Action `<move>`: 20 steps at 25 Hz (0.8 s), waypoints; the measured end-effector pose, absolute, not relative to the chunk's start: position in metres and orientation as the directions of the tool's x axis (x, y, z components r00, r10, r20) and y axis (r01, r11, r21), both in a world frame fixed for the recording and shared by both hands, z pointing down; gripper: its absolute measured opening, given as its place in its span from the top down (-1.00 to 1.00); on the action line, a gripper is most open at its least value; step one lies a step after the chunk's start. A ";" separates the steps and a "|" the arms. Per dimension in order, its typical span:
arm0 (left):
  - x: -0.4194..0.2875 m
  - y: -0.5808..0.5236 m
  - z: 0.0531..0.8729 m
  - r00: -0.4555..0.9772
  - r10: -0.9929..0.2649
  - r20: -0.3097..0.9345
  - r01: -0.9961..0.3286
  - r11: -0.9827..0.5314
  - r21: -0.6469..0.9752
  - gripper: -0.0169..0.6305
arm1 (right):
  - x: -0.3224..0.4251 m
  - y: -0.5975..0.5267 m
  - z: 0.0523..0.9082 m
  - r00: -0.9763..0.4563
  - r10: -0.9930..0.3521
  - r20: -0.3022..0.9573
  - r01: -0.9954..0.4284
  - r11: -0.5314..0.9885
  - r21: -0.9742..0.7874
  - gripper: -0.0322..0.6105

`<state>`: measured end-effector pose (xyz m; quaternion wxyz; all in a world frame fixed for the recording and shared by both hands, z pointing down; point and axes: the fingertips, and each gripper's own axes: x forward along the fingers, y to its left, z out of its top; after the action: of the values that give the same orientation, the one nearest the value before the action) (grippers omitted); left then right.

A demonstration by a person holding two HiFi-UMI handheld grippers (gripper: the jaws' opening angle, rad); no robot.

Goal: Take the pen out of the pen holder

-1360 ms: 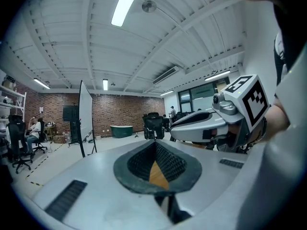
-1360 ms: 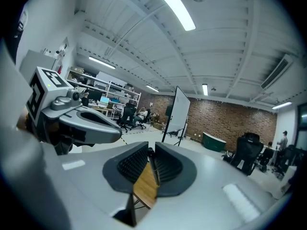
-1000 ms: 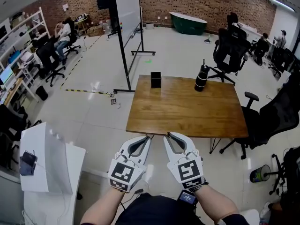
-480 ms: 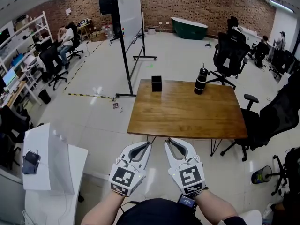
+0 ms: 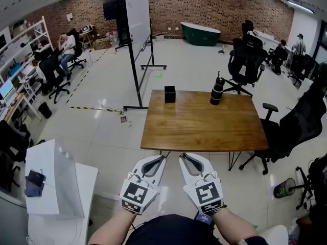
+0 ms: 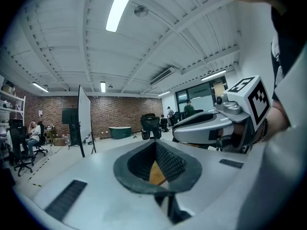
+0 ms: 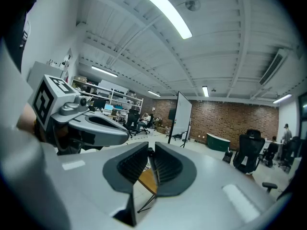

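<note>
Wooden table [image 5: 204, 124] mid-frame, pen holder [image 5: 169, 94] at its upper left, pen too tiny to spot. Left gripper [image 5: 162, 158] and right gripper [image 5: 181, 158] are closed and empty, bottom centre, well short. Closing in seems next, if it's inside.

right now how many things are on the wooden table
2: a black box near the far left corner, and a dark cylindrical container at the far edge, right of centre. Smaller items may not show.
</note>
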<state>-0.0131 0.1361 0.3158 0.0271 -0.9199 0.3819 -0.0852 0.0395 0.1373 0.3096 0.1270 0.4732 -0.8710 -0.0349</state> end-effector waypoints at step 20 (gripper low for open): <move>-0.023 0.139 0.317 0.712 -0.690 0.131 -0.684 -0.723 -0.097 0.93 | 0.026 0.142 0.309 -0.502 -0.844 0.188 -0.823 0.533 0.198 0.77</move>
<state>-0.0232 0.1390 0.3172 0.0208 -0.9249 0.3714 -0.0791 0.0257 0.1423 0.3095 0.1315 0.4813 -0.8656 -0.0411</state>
